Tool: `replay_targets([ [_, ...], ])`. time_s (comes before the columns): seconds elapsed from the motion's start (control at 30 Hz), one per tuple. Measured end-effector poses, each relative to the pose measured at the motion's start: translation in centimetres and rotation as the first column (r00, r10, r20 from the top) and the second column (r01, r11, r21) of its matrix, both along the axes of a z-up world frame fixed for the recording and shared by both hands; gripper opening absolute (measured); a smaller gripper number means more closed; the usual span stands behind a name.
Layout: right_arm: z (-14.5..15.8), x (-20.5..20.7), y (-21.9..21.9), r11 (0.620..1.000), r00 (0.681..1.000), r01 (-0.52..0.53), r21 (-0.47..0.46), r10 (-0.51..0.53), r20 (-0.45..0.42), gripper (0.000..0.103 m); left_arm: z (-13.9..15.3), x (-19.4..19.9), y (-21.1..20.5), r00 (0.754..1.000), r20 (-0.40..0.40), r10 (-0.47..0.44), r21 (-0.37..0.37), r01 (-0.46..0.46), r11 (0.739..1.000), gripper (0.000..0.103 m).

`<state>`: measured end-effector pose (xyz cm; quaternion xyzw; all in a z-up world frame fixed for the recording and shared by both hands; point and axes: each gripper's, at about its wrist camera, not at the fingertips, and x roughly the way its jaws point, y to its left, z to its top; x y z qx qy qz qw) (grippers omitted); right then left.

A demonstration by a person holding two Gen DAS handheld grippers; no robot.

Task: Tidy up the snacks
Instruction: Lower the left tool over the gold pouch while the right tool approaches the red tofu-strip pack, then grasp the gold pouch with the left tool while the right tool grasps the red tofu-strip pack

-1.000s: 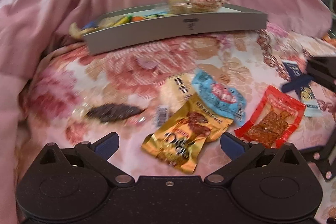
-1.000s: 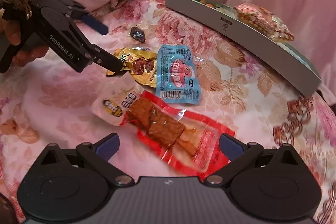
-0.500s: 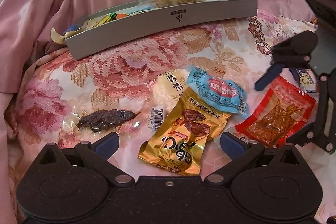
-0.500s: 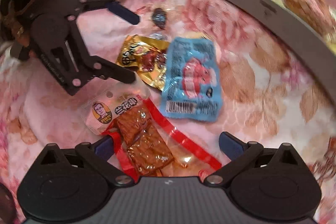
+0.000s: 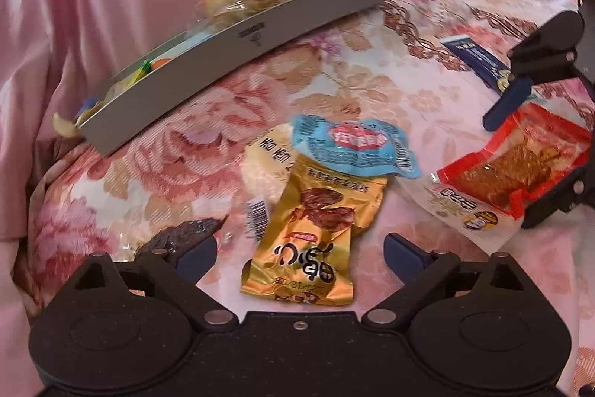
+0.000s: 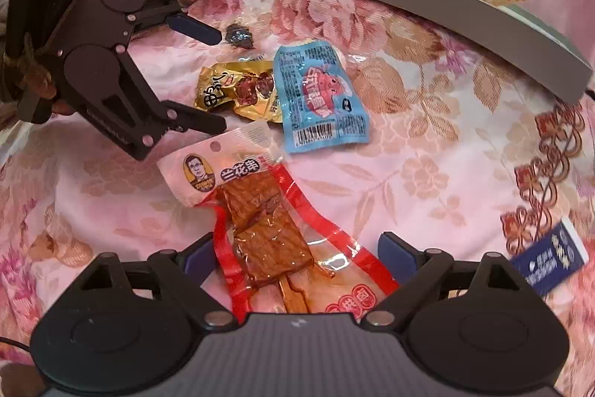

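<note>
**Both grippers closing in over loose snacks**

The left gripper [image 5: 299, 250] is straddling the gold packet [image 5: 316, 229], jaws wide but narrowing, pads not yet pressing. The right gripper [image 6: 295, 253] is doing likewise around the red tofu packet [image 6: 275, 240] (nothing gripped). The blue packet [image 6: 321, 99] is lying ahead, the grey tray [image 6: 446, 2] beyond it.

The left gripper [image 6: 219, 80] points down and slightly forward, its jaws wide apart and just closing a little. The right gripper [image 6: 295, 257] tilts steeply downward, jaws also wide and just narrowing, pads pressing on nothing.
</note>
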<state>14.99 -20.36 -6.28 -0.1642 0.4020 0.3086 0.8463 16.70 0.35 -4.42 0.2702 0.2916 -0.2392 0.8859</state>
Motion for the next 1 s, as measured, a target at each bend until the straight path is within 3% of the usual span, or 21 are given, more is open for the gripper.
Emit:
replay_targets([
  [0.1,0.0,-0.1,-0.2,1.000,1.000,0.024,0.015,-0.024,-0.008,0.092,0.2,0.3,0.0,1.000,-0.022,0.003,-0.015,-0.003,1.000,0.085],
  [0.27,-0.2,-0.2,-0.2,0.999,0.999,0.039,0.032,-0.039,-0.003,0.092,0.2,0.8,0.0,0.994,-0.091,0.065,-0.065,-0.071,0.995,0.057],
  [0.53,-0.3,-0.4,0.1,0.997,0.998,0.064,0.035,-0.065,0.004,0.092,0.1,0.2,0.3,0.974,-0.153,0.168,-0.132,-0.188,0.973,0.056],
  [0.67,-0.3,-0.5,0.1,0.997,0.997,0.073,0.033,-0.073,0.003,0.092,0.3,-0.8,0.6,0.964,-0.182,0.195,-0.131,-0.220,0.967,0.056],
  [1.0,0.0,-2.0,0.1,0.984,0.984,0.175,0.044,-0.174,-0.039,0.091,0.4,-5.4,2.7,0.887,-0.276,0.371,-0.170,-0.424,0.889,0.056],
])
